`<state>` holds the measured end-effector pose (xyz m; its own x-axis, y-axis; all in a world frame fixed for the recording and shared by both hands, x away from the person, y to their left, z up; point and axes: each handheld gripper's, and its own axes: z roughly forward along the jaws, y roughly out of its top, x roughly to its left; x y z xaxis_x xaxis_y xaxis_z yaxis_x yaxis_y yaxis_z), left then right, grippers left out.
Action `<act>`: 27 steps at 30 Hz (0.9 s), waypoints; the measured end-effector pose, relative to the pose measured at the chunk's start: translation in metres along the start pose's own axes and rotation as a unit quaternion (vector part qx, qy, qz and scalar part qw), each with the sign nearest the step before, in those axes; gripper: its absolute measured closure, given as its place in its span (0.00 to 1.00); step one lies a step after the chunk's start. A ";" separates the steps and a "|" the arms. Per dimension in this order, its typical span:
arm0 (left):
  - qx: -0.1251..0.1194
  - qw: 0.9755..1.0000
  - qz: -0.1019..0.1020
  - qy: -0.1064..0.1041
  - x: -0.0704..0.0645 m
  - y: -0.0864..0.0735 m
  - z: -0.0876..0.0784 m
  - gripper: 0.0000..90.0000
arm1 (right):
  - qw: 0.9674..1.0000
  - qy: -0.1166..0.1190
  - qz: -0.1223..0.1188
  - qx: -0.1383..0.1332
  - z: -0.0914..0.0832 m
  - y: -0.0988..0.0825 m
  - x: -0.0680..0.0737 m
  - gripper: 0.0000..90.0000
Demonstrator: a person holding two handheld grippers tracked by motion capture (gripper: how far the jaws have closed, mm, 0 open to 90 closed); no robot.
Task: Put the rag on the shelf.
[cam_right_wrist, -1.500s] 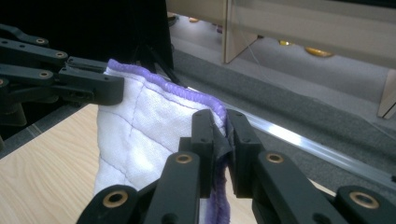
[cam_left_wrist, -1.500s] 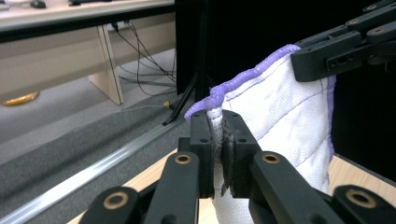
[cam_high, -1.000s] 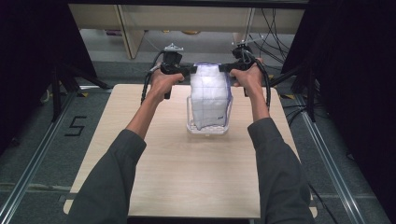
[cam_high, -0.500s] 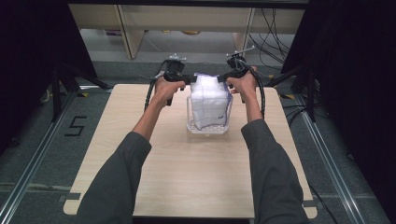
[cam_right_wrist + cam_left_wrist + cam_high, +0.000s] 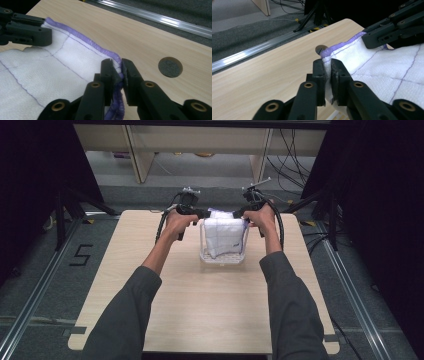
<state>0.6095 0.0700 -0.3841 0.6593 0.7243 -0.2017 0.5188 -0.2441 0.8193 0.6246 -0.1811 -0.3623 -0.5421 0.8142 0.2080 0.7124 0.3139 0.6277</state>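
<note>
One white cloth (image 5: 224, 236), one clear basket (image 5: 222, 256), two hand-held grippers, one wooden table (image 5: 150, 285)

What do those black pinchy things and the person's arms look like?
Both arms wear long grey sleeves. The left gripper and right gripper are black, with flat blocky jaws on bars joined by brass-ringed pivots. A black cable loops from each.

Grey sleeves (image 5: 131, 320); black hand-held gripper (image 5: 326, 72), brass screws.

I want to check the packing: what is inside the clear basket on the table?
A white quilted cloth with purple edging fills the clear basket; both grippers pinch its top edge. Anything beneath the cloth is covered and cannot be seen.
</note>
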 end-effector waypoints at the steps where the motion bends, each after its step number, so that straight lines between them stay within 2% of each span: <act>1: 0.006 1.000 0.001 0.000 0.001 -0.001 0.000 0.85 | 1.000 -0.005 -0.002 -0.004 0.001 -0.001 -0.001 0.83; 2: 0.011 1.000 0.002 -0.004 0.002 -0.002 -0.001 0.83 | 1.000 -0.001 0.002 0.001 0.000 -0.001 -0.002 0.81; 4: 0.006 1.000 -0.006 0.001 0.005 -0.003 -0.003 0.76 | 1.000 -0.006 0.003 0.000 -0.001 -0.002 -0.004 0.76; 5: 0.004 1.000 -0.007 0.002 0.006 -0.003 -0.006 0.76 | 1.000 -0.008 0.005 -0.005 -0.003 -0.003 -0.005 0.73; 7: 0.001 1.000 -0.010 0.008 0.010 -0.002 -0.012 0.74 | 1.000 -0.008 0.017 -0.019 -0.007 -0.004 -0.007 0.72; 8: -0.006 1.000 -0.018 0.010 0.011 -0.002 -0.016 0.73 | 1.000 -0.007 0.012 -0.019 -0.011 -0.003 -0.009 0.70; 9: -0.007 1.000 -0.022 0.012 0.014 -0.003 -0.020 0.73 | 0.999 -0.011 0.019 -0.023 -0.014 -0.003 -0.009 0.69; 12: -0.001 1.000 -0.016 0.023 0.019 -0.004 -0.030 0.71 | 0.999 -0.016 0.011 -0.037 -0.024 -0.002 -0.014 0.68; 14: -0.004 0.999 -0.019 0.026 0.022 -0.006 -0.036 0.70 | 0.999 -0.019 0.015 -0.046 -0.032 -0.002 -0.017 0.67; 15: -0.003 0.999 -0.019 0.027 0.023 -0.008 -0.039 0.70 | 0.998 -0.024 0.018 -0.048 -0.034 -0.003 -0.018 0.66; 16: -0.004 0.999 -0.017 0.029 0.024 -0.008 -0.043 0.70 | 0.998 -0.022 0.038 -0.038 -0.039 -0.004 -0.016 0.66; 17: -0.007 0.999 -0.021 0.031 0.024 -0.009 -0.045 0.70 | 0.998 -0.027 0.034 -0.043 -0.042 -0.004 -0.018 0.65; 18: -0.005 0.999 -0.016 0.031 0.025 -0.010 -0.049 0.69 | 0.998 -0.022 0.044 -0.043 -0.045 -0.005 -0.016 0.65; 19: -0.012 0.999 -0.020 0.031 0.025 -0.011 -0.053 0.69 | 0.998 -0.023 0.028 -0.048 -0.048 -0.005 -0.019 0.65; 21: -0.014 0.999 -0.024 0.029 0.025 -0.012 -0.058 0.67 | 0.998 -0.026 0.037 -0.048 -0.055 -0.006 -0.016 0.64; 23: -0.015 0.999 -0.022 0.033 0.025 -0.013 -0.065 0.66 | 0.998 -0.027 0.026 -0.055 -0.061 -0.006 -0.017 0.63; 24: -0.015 0.999 -0.017 0.034 0.024 -0.014 -0.069 0.65 | 0.998 -0.024 0.035 -0.056 -0.065 -0.007 -0.014 0.63; 27: -0.016 0.999 -0.013 0.037 0.024 -0.016 -0.079 0.62 | 0.997 -0.033 0.016 -0.063 -0.074 -0.009 -0.012 0.62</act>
<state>0.5736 0.1422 -0.3599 0.6032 0.7763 -0.1833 0.5161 -0.2047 0.8317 0.5918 -0.2300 -0.3147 -0.4867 0.8542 0.1832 0.6656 0.2268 0.7110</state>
